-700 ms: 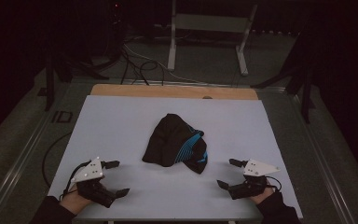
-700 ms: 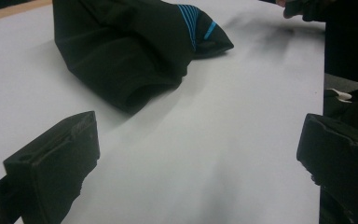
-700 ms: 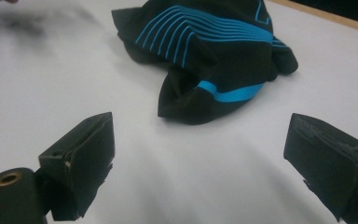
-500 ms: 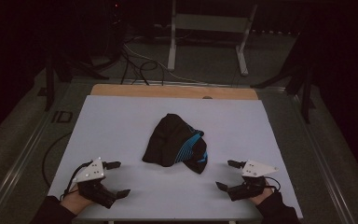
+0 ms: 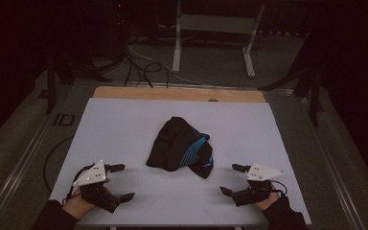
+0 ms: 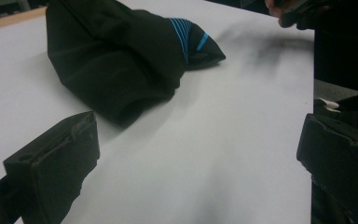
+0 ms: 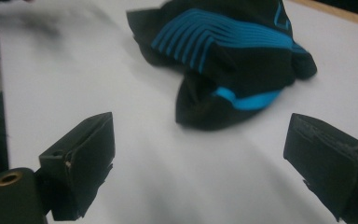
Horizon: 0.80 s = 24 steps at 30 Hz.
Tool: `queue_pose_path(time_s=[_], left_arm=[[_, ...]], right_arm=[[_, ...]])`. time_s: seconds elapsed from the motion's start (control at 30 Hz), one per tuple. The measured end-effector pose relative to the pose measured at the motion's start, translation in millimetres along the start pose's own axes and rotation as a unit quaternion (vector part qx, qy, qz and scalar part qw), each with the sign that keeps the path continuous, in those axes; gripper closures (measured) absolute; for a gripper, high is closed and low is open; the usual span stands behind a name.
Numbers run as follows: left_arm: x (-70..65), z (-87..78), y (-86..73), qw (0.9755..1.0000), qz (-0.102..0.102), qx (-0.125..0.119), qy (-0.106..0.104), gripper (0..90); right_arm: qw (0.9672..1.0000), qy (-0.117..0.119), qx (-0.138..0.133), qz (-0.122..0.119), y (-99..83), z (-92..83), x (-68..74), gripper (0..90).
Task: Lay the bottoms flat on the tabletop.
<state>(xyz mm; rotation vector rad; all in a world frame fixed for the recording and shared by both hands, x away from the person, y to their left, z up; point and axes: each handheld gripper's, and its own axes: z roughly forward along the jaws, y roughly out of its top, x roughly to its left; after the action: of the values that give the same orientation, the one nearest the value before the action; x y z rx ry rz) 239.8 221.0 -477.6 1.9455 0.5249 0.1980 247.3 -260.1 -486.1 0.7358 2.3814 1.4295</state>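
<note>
A crumpled black garment with bright blue stripes lies in the middle of the white table top. My left gripper rests near the front left, held by a hand, jaws wide apart and empty, pointing toward the garment. At the front right my right gripper also stands open with nothing between its jaws, aimed at the striped side of the garment. Both grippers are apart from the cloth.
The table's wooden far edge borders a dark floor with cables and a metal stand behind. In the left gripper view the other hand appears at the top right.
My right gripper has shifted slightly nearer the front edge; the left gripper and the garment look the same.
</note>
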Motion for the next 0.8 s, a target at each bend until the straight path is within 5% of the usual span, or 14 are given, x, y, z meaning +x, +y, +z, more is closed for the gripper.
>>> queue_pose_path(time_s=[0.53,0.8], left_arm=[[10.6,15.9,33.3,0.9998,0.018,0.0,0.012,0.2],[25.3,24.6,42.4,0.9972,0.02,-0.009,0.072,0.2]], right_arm=[[0.9992,-0.005,-0.036,-0.016,57.9,-0.8,-4.1,8.9],[0.9981,-0.02,-0.056,-0.018,77.7,11.7,-13.7,8.9]])
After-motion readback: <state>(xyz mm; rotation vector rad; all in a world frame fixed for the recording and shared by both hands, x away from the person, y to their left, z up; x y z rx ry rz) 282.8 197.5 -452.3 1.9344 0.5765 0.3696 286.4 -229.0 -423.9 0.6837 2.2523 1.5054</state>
